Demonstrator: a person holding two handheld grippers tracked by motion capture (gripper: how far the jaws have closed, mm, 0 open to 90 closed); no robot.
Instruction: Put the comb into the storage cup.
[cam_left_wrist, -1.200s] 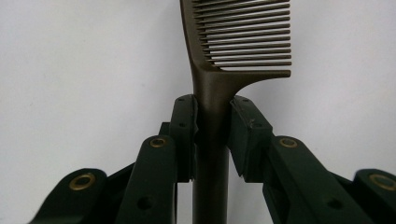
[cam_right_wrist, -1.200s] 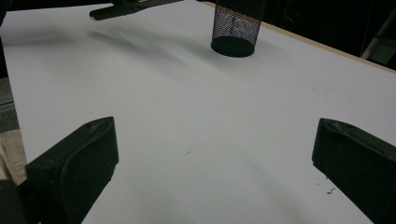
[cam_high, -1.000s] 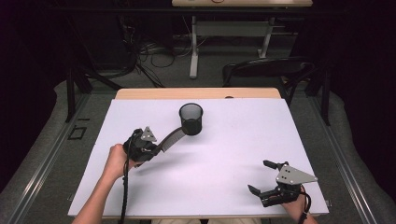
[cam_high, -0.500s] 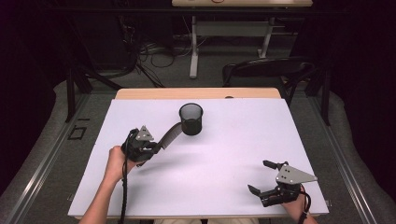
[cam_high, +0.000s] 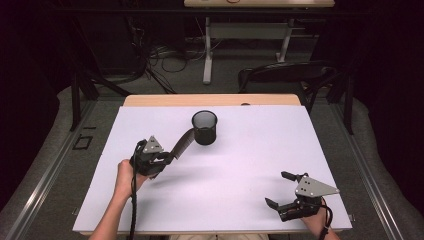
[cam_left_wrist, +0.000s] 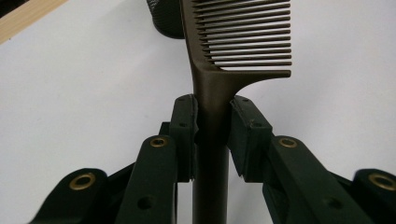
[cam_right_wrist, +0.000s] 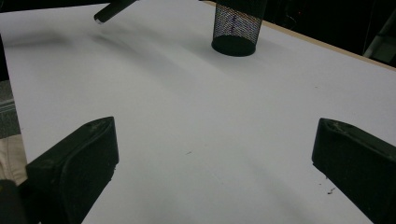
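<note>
The left tool (cam_high: 167, 156) clamps the comb (cam_left_wrist: 219, 84) by its handle, teeth-end aimed at the mesh cup (cam_high: 205, 127), ready to drop in, while the right tool (cam_high: 282, 190) rests wide on the worktop (cam_high: 300, 145).

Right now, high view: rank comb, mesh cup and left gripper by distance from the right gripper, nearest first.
From the right gripper, at the near right of the table:
1. Left gripper, near left, shut on the comb's handle.
2. Comb, slanting up from those jaws toward the cup.
3. Mesh cup, upright at the far middle.
The left gripper and comb are close; their order is tentative.
</note>
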